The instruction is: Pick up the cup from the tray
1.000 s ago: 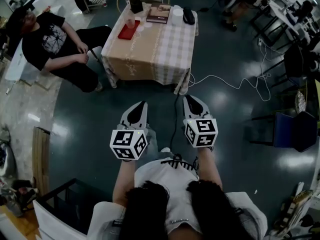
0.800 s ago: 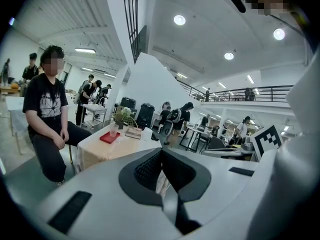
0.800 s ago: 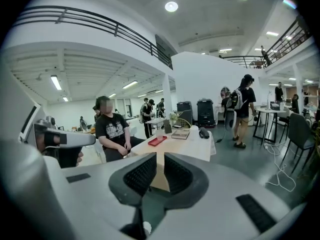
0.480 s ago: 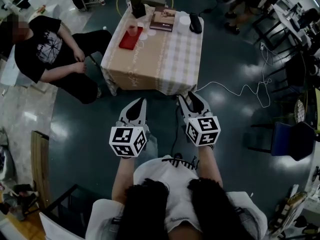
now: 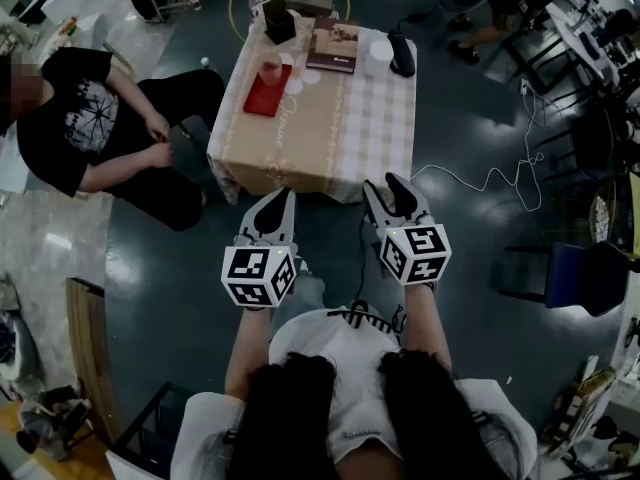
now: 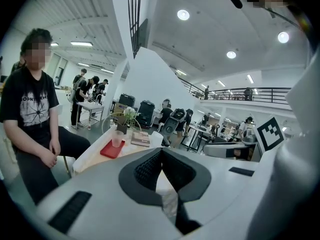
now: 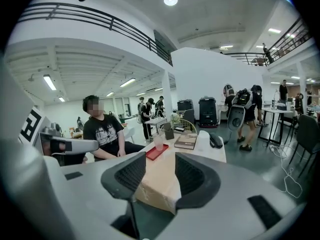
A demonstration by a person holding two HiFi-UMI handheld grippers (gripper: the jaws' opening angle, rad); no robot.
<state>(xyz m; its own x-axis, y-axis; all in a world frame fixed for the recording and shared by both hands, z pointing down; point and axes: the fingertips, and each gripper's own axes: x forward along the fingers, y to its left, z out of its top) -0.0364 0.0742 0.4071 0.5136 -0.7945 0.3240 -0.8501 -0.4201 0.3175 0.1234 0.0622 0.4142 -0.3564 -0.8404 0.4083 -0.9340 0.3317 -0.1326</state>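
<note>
Seated person (image 5: pixel 85 133) in a black tee, just off the left edge of the surface (image 5: pixel 345 118), hands in lap. Left tongs (image 5: pixel 270 203): clenched, tips together, nothing in them, over the dark floor (image 5: pixel 470 258) just short of the surface's near edge, pointing at it. Red tray (image 5: pixel 264 93) lies on the surface's far-left part, close to its left edge. Cup (image 5: pixel 270 68), translucent and pinkish, stands upright on the end of the tray farthest from the tongs, untouched and well apart from both. The surface's cloth is tan on the left and checked on the right. Book (image 5: pixel 334 46) lies flat at the surface's far edge, right of the tray. A white round thing (image 5: pixel 379 52) and a black object (image 5: pixel 402 56) sit at the surface's far-right corner; can't tell what either is. Right tongs (image 5: pixel 393 193): released, jaws have just been opening, a clear gap between the pads and nothing gripped. They are over the floor just short of the surface's near-right corner, level with the left tongs. White cable (image 5: pixel 485 173) trails across the floor right of the surface. Blue chair (image 5: pixel 590 273) stands well off the surface's right side.
</note>
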